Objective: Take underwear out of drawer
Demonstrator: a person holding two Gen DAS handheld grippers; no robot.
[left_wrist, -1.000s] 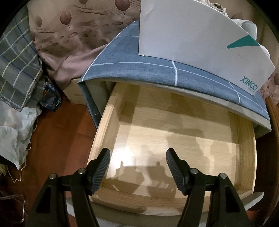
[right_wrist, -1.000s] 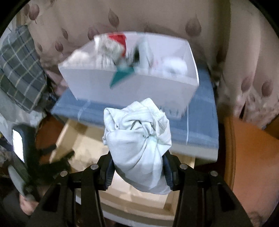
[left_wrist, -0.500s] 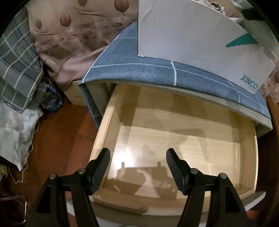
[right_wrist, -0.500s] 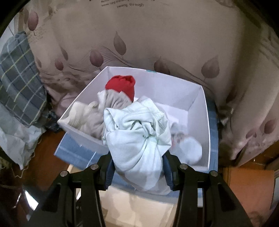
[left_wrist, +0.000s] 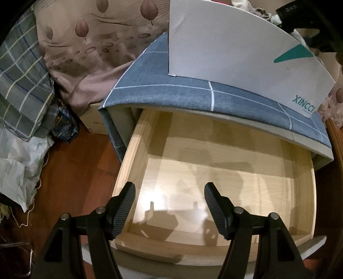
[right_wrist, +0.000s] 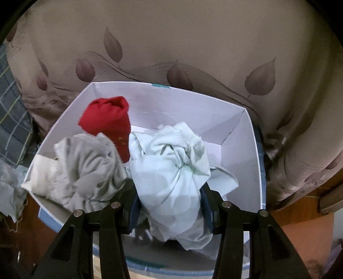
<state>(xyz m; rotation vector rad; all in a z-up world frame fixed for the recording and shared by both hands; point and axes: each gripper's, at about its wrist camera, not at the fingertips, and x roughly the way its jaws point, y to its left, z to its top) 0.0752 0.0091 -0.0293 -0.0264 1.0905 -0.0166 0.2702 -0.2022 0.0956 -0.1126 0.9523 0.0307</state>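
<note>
The wooden drawer point(left_wrist: 225, 171) is pulled open and its floor is bare. My left gripper point(left_wrist: 169, 206) is open and empty, hovering over the drawer's front edge. My right gripper point(right_wrist: 169, 206) is shut on a pale mint-white bundle of underwear point(right_wrist: 171, 171) and holds it over the white box point(right_wrist: 246, 133). Inside the box lie a red rolled garment point(right_wrist: 107, 118) and a grey crumpled garment point(right_wrist: 90, 167). The right gripper's body shows in the left wrist view point(left_wrist: 304, 19) above the box.
The white box point(left_wrist: 235, 49) stands on the blue checked cloth point(left_wrist: 171, 92) covering the cabinet top. A leaf-patterned beige sheet point(left_wrist: 96, 43) and a plaid cloth point(left_wrist: 19, 75) lie to the left. A cardboard box point(left_wrist: 94, 120) sits on the red-brown floor point(left_wrist: 70, 171).
My right gripper has carried the pale underwear up from the drawer to over the white box and lower into it. The left gripper has stayed nearly still.
</note>
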